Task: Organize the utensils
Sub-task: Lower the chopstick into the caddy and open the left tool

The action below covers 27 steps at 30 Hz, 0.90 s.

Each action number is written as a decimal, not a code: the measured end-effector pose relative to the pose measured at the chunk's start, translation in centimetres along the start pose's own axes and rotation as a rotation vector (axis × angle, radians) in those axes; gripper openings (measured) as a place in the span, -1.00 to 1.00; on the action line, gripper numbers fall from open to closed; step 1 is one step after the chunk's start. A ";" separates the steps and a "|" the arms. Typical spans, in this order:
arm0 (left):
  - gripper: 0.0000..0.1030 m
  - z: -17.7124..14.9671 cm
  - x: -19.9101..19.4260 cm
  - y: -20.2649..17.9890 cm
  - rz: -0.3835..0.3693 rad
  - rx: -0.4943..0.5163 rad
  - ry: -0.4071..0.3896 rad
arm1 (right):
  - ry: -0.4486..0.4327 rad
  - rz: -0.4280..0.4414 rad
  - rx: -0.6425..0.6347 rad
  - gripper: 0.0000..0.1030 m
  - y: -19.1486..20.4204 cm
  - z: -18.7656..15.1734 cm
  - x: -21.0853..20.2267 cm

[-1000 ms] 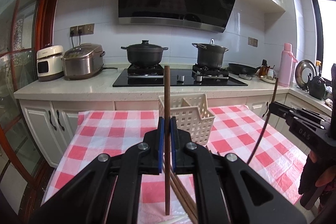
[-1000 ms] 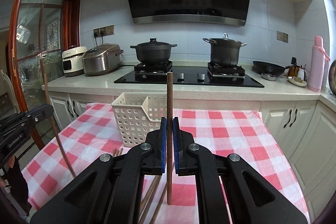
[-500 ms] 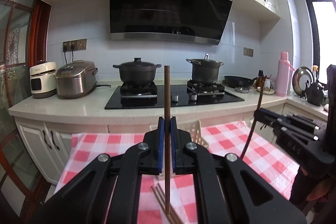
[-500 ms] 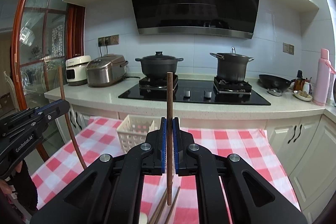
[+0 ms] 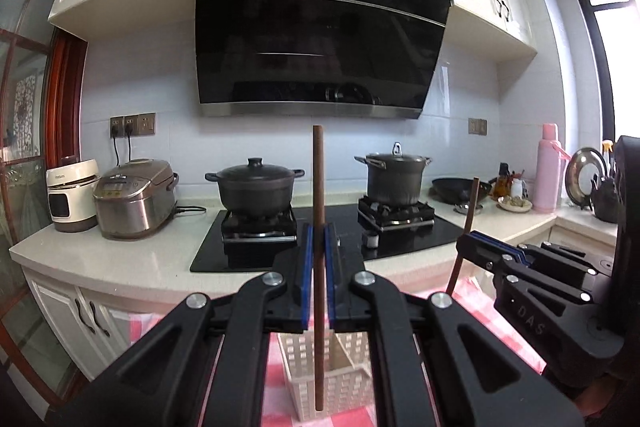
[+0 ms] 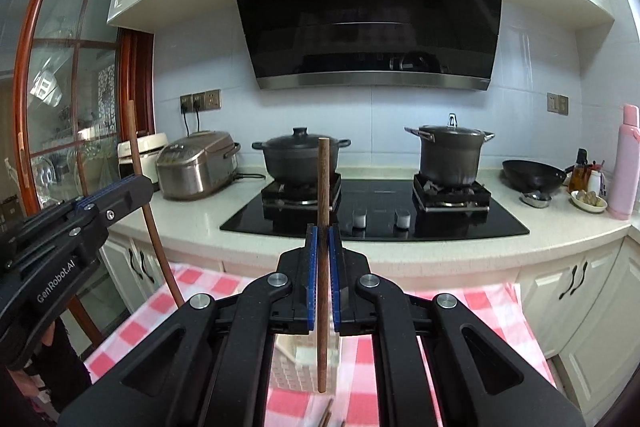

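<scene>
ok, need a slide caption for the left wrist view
Left gripper clamps an upright wooden chopstick above the white basket; right gripper alongside holds another chopstick.

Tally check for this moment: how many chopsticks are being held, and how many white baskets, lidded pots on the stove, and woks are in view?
Held chopsticks: 2
White basket: 1
Lidded pots: 2
Wok: 1
Total: 6
</scene>
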<state>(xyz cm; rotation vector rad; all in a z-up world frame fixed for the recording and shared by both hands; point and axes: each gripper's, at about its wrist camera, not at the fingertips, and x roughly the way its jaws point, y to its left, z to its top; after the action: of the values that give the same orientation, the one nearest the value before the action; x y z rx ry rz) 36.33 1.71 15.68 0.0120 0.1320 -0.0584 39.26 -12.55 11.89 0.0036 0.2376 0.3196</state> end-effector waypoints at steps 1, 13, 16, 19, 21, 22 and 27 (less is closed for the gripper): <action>-0.89 0.4 0.3 0.1 0.003 -0.003 -0.005 | -0.005 0.000 0.000 -0.87 0.0 0.6 0.4; -0.89 0.5 7.1 1.6 0.022 -0.076 0.061 | 0.092 0.032 0.010 -0.87 0.1 0.8 7.3; -0.89 -1.7 9.3 2.3 0.007 -0.098 0.132 | 0.153 0.040 0.012 -0.87 0.1 -0.9 9.3; -0.89 -3.6 10.9 2.8 -0.013 -0.109 0.211 | 0.224 0.062 0.045 -0.87 -0.4 -2.2 10.9; -0.89 -4.8 11.5 3.1 -0.022 -0.112 0.254 | 0.261 0.063 0.058 -0.87 -0.5 -2.8 11.6; -0.89 -5.4 11.9 3.4 -0.031 -0.122 0.283 | 0.273 0.062 0.058 -0.87 -0.5 -3.1 11.8; -0.88 -8.1 13.5 4.5 -0.023 -0.156 0.386 | 0.337 0.047 0.057 -0.87 -0.1 -4.1 13.5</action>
<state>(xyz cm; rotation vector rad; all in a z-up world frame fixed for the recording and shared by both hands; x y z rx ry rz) 48.92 5.56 5.85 -0.1350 0.5221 -0.0680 50.75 -8.61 4.78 0.0116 0.5819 0.3590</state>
